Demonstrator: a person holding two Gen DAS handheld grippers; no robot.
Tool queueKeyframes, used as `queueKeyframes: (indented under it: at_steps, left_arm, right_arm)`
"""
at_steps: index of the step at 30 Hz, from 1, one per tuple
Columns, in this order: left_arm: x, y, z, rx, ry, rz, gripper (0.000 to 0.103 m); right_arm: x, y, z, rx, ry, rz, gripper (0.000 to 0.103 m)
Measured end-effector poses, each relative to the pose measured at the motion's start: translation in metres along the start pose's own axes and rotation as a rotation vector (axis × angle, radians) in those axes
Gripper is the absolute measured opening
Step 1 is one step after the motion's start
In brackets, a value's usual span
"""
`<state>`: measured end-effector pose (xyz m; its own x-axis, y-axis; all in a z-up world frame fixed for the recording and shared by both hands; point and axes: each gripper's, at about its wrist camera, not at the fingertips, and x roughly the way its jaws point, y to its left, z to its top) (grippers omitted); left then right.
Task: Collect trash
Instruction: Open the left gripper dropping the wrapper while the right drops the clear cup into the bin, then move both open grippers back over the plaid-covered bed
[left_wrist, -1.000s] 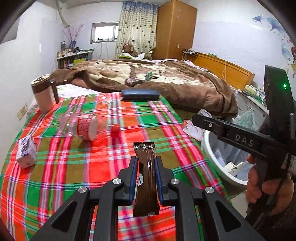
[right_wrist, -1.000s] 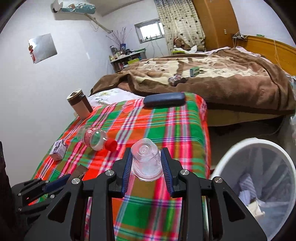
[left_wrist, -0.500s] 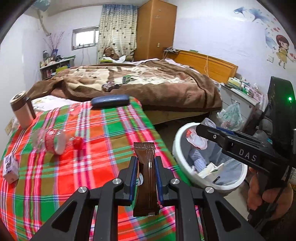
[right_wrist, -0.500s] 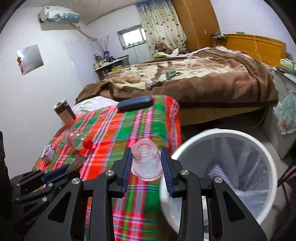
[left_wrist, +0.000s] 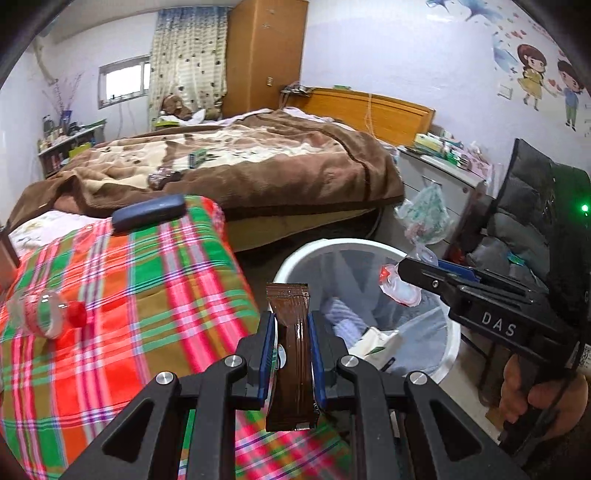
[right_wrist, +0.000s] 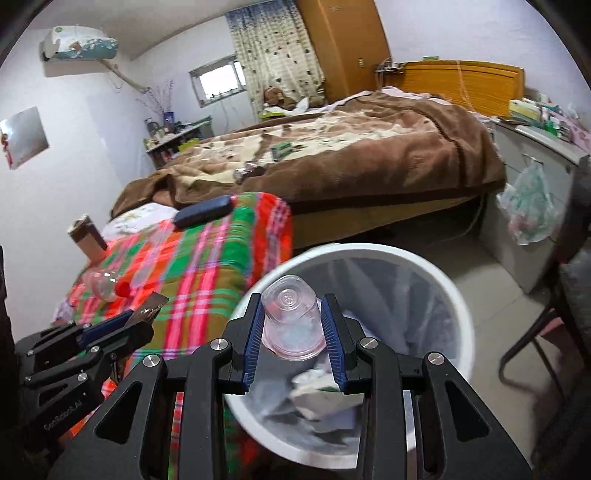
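My left gripper (left_wrist: 291, 325) is shut on a brown wrapper (left_wrist: 293, 350), held at the plaid table's right edge beside the white trash bin (left_wrist: 291, 266). My right gripper (right_wrist: 291, 317) is shut on a clear plastic cup (right_wrist: 290, 321), held over the bin's rim (right_wrist: 461, 317). The bin has a grey liner and holds paper trash. In the left wrist view the right gripper (left_wrist: 410, 273) hangs over the bin with the cup (left_wrist: 400, 290). A plastic bottle with a red cap (left_wrist: 48, 317) lies on the plaid cloth (left_wrist: 147, 295).
A dark blue case (left_wrist: 147, 214) lies at the table's far edge. A bed with a brown blanket (left_wrist: 258, 162) stands behind. A brown mug (right_wrist: 85, 236) stands far left. A plastic bag (right_wrist: 528, 206) hangs on a cabinet at right.
Both grippers have swung right, away from the table toward the bin. The right gripper with the cup is now over the bin; the left still grips the wrapper.
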<state>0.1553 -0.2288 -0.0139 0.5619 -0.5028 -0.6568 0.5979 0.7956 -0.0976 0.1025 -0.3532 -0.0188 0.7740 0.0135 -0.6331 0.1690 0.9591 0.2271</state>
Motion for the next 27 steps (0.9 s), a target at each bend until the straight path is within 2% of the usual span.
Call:
queueKeyframes:
  at_steps: [9, 17, 19, 20, 21, 22, 24, 27]
  left_arm:
    - [0.029, -0.025, 0.007, 0.029, 0.033, -0.042, 0.019]
    - [0.041, -0.028, 0.006, 0.026, 0.059, -0.054, 0.019]
    - [0.042, -0.028, 0.006, 0.029, 0.061, -0.042, 0.022]
    - [0.041, -0.027, 0.006, 0.028, 0.063, -0.041, 0.028]
    - [0.041, -0.026, 0.005, 0.027, 0.061, -0.041, 0.036]
    - [0.040, -0.026, 0.005, 0.026, 0.059, -0.039, 0.040]
    - [0.037, -0.024, 0.005, 0.021, 0.052, -0.040, 0.042]
    - [0.034, -0.022, 0.004, 0.019, 0.050, -0.027, 0.042]
  right_arm:
    - [0.008, -0.025, -0.006, 0.030, 0.047, -0.055, 0.033]
    - [0.012, -0.035, -0.009, 0.023, 0.083, -0.080, 0.033]
    - [0.013, -0.035, -0.010, 0.017, 0.090, -0.095, 0.033]
    - [0.013, -0.035, -0.011, 0.014, 0.091, -0.106, 0.034]
    - [0.013, -0.035, -0.011, 0.015, 0.092, -0.111, 0.036]
    - [0.013, -0.036, -0.012, 0.018, 0.092, -0.113, 0.039]
    - [0.012, -0.038, -0.012, 0.028, 0.088, -0.113, 0.061]
    - [0.010, -0.041, -0.013, 0.045, 0.083, -0.113, 0.061]
